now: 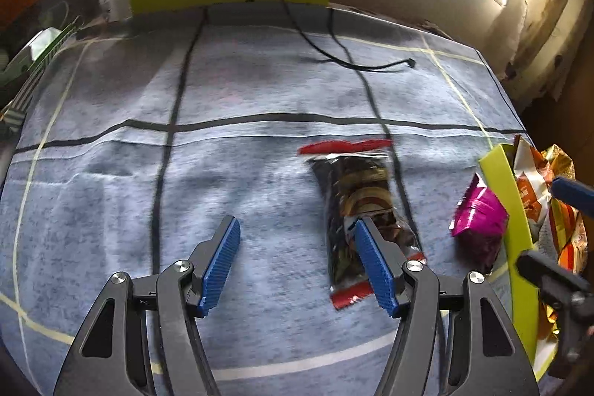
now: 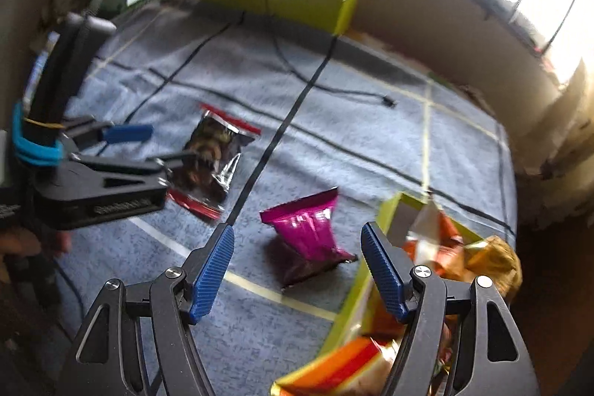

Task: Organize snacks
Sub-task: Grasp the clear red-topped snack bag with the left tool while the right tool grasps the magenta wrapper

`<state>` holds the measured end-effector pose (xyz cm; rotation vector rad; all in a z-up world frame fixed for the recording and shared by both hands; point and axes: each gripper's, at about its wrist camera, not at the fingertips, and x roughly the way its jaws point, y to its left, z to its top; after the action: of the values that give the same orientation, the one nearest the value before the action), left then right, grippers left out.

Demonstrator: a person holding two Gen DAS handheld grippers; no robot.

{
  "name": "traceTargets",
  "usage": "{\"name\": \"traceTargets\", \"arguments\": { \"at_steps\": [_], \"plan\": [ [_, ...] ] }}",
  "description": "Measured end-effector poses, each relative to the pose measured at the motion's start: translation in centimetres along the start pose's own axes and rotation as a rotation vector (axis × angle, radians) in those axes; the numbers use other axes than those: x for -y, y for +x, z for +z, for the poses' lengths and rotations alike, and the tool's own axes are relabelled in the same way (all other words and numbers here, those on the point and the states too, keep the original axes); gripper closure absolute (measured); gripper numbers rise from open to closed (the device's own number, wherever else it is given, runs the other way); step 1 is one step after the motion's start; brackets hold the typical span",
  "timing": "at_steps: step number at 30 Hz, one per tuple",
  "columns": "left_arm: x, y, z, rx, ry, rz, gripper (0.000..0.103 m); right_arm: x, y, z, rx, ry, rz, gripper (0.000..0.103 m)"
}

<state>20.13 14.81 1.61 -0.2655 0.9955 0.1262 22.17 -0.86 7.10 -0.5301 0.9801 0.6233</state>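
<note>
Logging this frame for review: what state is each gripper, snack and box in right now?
Left gripper: open, empty, above the cloth.
Right gripper: open, empty, facing the pink packet.
Dark snack bag: sealed, flat on the cloth, outside the box.
Pink packet: sealed, crumpled, on the cloth beside the box.
Green box: open, holding several orange packets.
Black cable: loose, end unplugged.

Glossy foil magenta pouch, shiny clear-film snack pack, matt fuzzy cloth on table, ribbed blue pads.
</note>
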Motion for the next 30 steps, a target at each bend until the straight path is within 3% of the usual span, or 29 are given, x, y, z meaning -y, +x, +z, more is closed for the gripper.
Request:
{"name": "traceTargets", "arguments": {
  "at_steps": [6,9,16,30],
  "plan": [
    [-1.1,-0.3,-0.2,0.001,-0.018,-0.027,0.038,-0.3,2.7,0.7,-0.106,-0.058,-0.053,0.032],
    [-1.1,-0.3,-0.2,-0.002,-0.019,-0.027,0.038,-0.5,3.2,0.8,-0.120,-0.077,-0.069,0.034],
    [-1.7,-0.3,0.1,-0.007,-0.062,-0.064,0.038,-1.1,4.2,0.9,-0.129,-0.098,-0.068,0.061],
    [-1.6,-1.2,0.4,0.016,-0.076,-0.117,0.038,-3.0,3.3,0.8,-0.114,-0.101,0.046,0.063]
  ]
}}
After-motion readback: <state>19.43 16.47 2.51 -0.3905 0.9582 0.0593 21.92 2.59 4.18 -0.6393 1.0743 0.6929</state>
